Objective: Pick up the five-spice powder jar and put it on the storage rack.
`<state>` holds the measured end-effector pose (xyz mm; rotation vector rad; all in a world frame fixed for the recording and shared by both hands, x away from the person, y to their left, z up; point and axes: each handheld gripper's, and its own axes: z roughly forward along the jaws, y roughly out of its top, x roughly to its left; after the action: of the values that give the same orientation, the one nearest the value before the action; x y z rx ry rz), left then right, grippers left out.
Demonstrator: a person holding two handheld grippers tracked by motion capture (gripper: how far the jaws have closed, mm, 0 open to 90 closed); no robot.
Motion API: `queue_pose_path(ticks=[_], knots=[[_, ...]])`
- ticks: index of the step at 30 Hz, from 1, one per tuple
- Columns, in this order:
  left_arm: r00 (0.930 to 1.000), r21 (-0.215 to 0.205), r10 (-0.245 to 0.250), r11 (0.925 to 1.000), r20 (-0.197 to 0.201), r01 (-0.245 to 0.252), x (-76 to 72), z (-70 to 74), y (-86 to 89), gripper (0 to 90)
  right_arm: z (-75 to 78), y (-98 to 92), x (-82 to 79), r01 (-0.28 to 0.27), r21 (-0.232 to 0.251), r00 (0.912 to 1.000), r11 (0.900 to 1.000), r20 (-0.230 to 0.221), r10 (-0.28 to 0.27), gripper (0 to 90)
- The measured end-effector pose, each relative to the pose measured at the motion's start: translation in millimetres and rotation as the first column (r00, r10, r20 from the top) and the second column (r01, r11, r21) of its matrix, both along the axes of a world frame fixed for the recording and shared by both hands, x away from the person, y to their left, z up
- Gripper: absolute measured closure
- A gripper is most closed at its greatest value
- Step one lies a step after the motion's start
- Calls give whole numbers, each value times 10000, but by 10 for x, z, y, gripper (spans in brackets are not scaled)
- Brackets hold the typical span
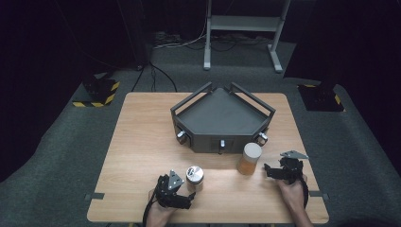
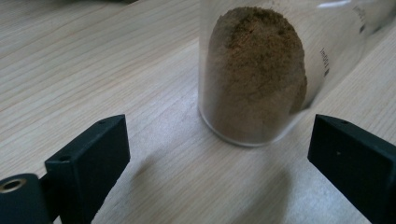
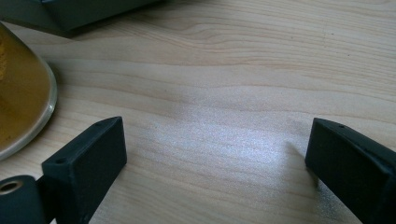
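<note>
Glass jar (image 2: pixel 254 74) of brown powder

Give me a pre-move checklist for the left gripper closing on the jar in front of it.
1. Clear glass jar of brown powder with a silver lid standing upright on the light wooden table: ok.
2. Left gripper open wide enough for it: ok.
3. Jar between the jaws: not ok, it stands just ahead of them.
4. Jar centred: not ok, slightly off to one side.
5. Right gripper open and holding nothing: ok.
6. Lid tight: cannot tell.
</note>
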<state>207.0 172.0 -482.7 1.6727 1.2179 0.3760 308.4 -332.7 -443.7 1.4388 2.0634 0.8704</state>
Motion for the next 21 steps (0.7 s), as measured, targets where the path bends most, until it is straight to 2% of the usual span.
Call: queue_pose_path(ticks=[6, 21], knots=[[9999, -150, -83, 9999, 102, 84, 38, -24, -87, 62, 0, 0, 0, -2, 0, 10000, 10000, 1, 2, 53], [9994, -107, -80, 9999, 349, 84, 111, -22, -238, 111, 0, 1, -1, 1, -1, 10000, 10000, 4, -1, 53]])
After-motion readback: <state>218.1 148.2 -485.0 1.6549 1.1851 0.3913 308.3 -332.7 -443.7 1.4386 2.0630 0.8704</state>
